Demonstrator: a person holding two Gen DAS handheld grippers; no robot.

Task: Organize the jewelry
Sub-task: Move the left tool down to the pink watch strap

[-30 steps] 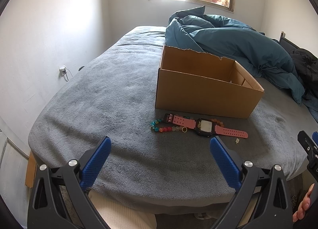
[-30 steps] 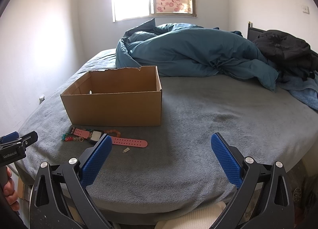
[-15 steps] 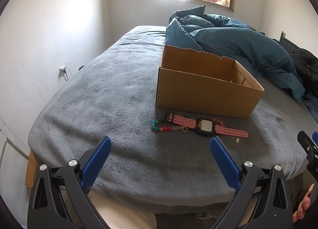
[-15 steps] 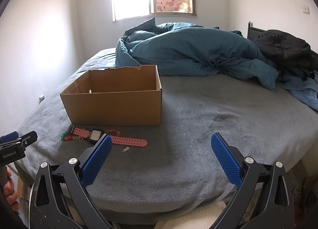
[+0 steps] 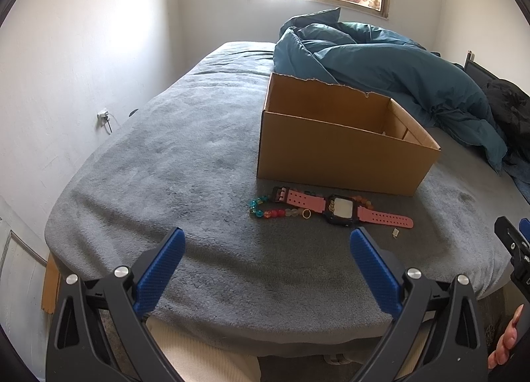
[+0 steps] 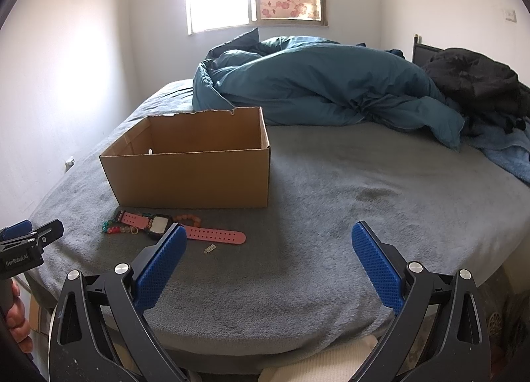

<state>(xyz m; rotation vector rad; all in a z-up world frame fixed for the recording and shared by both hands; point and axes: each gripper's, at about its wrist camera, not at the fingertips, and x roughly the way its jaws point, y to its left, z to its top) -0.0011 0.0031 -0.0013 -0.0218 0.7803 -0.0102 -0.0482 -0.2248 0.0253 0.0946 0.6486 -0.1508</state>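
Pink and black, the watch (image 5: pixel 341 211) lies flat on the grey bed (image 5: pixel 165 163), its strap stretched out just in front of the cardboard box (image 5: pixel 334 153). A string of coloured beads (image 5: pixel 270 211) curls at its left end, a small gold ring (image 5: pixel 306 214) sits touching the strap's near edge, and a tiny metal piece (image 5: pixel 395 232) lies apart to the right. Orange beads (image 6: pixel 188 218) peek out behind the watch, beside the box wall.

Both tools are released and carry nothing: the left tool (image 5: pixel 265 249) hovers low over the bed's near edge with the jewelry just ahead, and the right tool (image 6: pixel 268 249) hangs further right, facing mostly bare blanket.

Nothing appears gathered yet, so the task looks to be at its opening reach. The next move likely calls for lowering one tool onto a single item, probably the watch strap, closing on it cleanly without snagging the beads, then carrying it over the box rim.
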